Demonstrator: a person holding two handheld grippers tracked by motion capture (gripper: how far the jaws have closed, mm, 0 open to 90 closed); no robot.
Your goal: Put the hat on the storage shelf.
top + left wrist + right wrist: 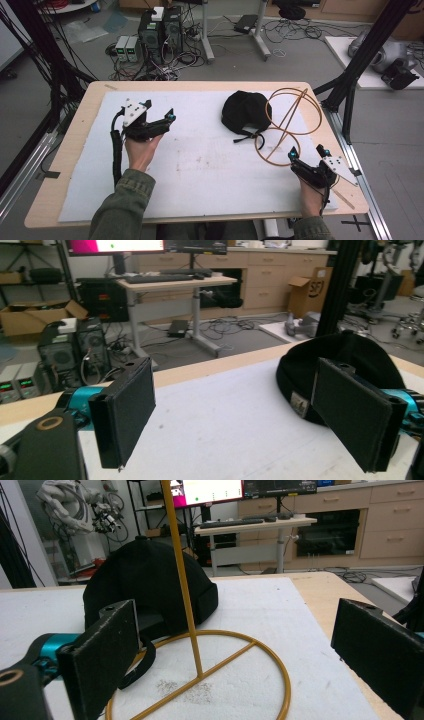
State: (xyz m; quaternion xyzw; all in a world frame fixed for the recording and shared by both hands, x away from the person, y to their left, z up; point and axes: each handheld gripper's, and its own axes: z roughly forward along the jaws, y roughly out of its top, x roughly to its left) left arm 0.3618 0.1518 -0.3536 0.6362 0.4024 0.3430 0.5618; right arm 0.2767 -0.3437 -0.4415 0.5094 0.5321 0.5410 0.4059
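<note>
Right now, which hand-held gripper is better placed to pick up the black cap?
Left. The left hand-held gripper is open, facing the black cap across bare mat; the right hand-held gripper has the gold wire stand in between.

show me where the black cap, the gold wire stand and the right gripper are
black cap (245, 112), high view, top of its crown
gold wire stand (184, 587), right gripper view, its upright rod
right gripper (308, 152), high view, midway between its open jaws' tips
</note>
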